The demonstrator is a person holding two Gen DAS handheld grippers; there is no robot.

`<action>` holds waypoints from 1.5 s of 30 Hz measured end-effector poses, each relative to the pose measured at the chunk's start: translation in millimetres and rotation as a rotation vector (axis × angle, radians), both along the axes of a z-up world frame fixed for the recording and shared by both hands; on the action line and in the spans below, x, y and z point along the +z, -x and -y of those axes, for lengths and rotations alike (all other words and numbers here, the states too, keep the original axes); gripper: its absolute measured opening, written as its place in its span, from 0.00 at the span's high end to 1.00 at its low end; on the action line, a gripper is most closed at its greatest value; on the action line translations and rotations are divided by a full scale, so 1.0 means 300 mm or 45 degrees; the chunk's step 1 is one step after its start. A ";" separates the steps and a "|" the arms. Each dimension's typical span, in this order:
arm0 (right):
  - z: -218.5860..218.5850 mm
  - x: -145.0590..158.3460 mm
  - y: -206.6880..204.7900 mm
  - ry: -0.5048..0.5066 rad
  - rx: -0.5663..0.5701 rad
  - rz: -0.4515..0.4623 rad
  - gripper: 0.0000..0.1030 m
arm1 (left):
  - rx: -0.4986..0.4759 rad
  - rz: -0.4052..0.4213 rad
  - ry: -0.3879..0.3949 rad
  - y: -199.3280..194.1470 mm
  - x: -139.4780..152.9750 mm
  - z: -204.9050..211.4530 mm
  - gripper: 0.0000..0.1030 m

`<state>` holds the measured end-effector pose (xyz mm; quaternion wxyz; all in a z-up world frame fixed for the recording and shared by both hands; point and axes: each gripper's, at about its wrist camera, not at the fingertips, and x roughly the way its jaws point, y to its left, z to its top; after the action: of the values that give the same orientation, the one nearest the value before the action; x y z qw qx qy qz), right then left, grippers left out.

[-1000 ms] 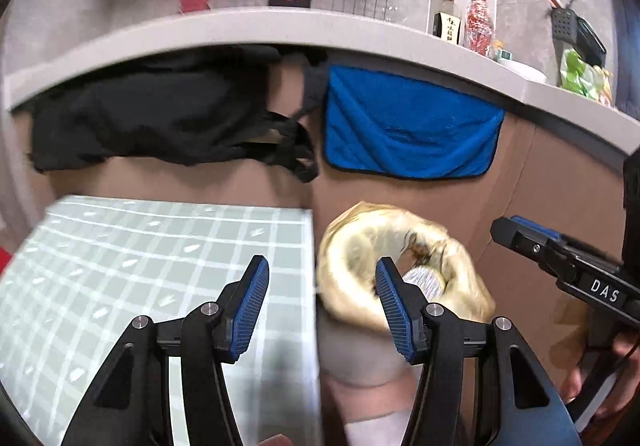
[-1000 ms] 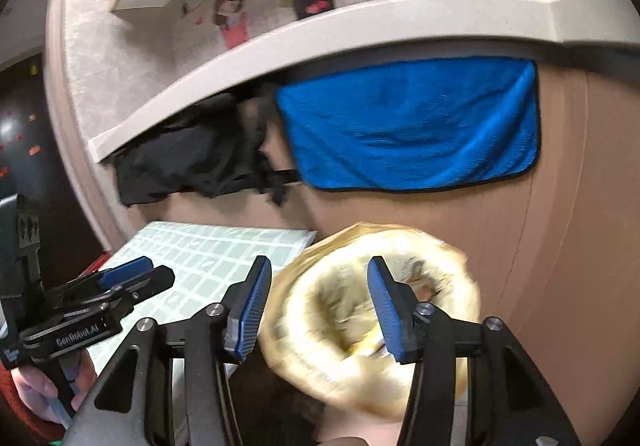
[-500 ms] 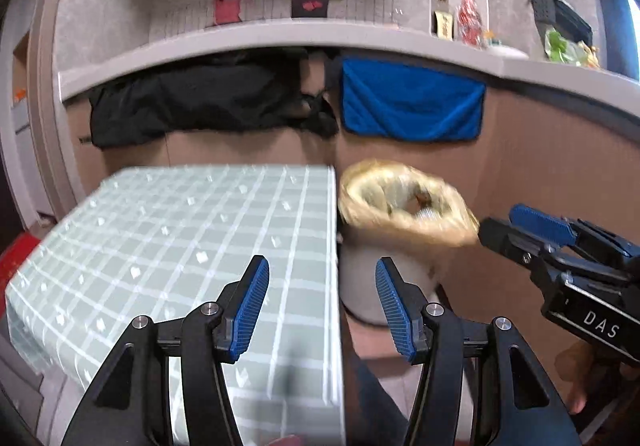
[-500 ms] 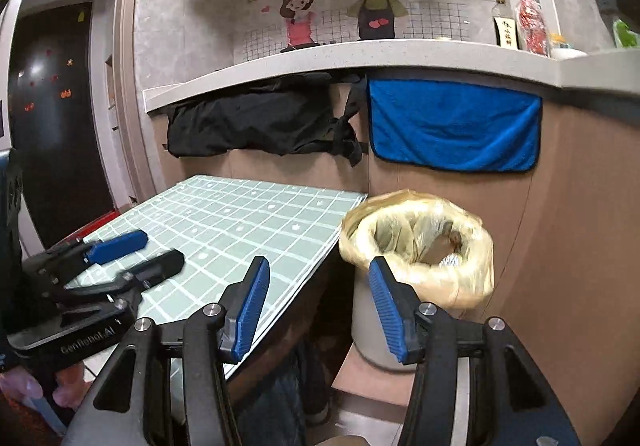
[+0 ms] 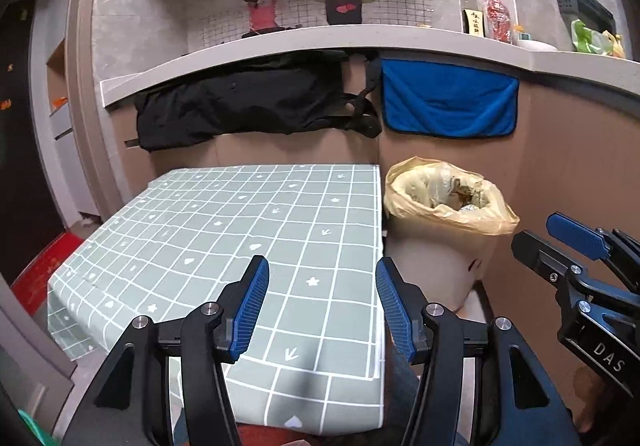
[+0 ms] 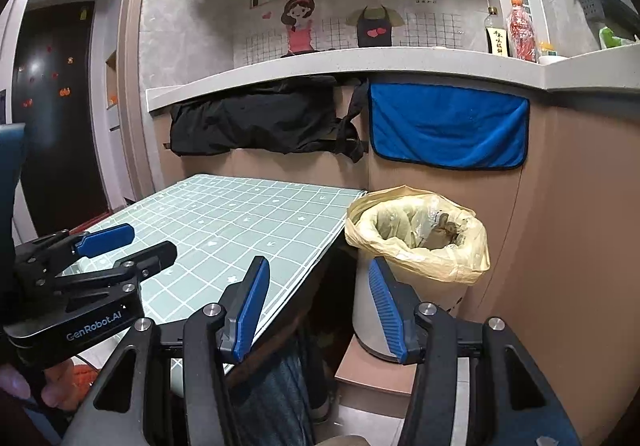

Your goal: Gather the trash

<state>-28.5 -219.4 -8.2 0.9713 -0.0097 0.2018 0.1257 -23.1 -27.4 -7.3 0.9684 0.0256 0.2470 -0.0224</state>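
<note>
Surface (image 5: 248, 230), checked cloth: no trash visible. Trash bin (image 5: 440, 258), yellow-lined, beside its right edge: holds scraps (image 5: 460, 192). Left gripper (image 5: 320, 306), right gripper (image 6: 316, 306): both wide apart, empty. Collection apparently finished.

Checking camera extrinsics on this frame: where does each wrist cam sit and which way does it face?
Left wrist: on the left gripper, over the near edge of the checked table, facing the counter wall; the right gripper shows at right.
Right wrist: on the right gripper, off the table's right corner, facing the trash bin; the left gripper shows at left.
Shared: table, bin, blue towel, black cloth.
</note>
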 end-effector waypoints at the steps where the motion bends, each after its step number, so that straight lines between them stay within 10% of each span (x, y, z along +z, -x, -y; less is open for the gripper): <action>1: -0.002 -0.001 -0.003 0.000 0.003 -0.005 0.52 | 0.006 -0.002 -0.003 0.002 0.000 -0.002 0.45; 45: -0.028 -0.010 0.004 0.005 0.022 0.003 0.52 | 0.042 0.022 0.020 0.024 0.020 -0.025 0.45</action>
<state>-29.7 -211.1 -11.3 0.9703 -0.0134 0.2008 0.1339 -30.4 -19.8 -1.4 0.9710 0.0139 0.2387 -0.0081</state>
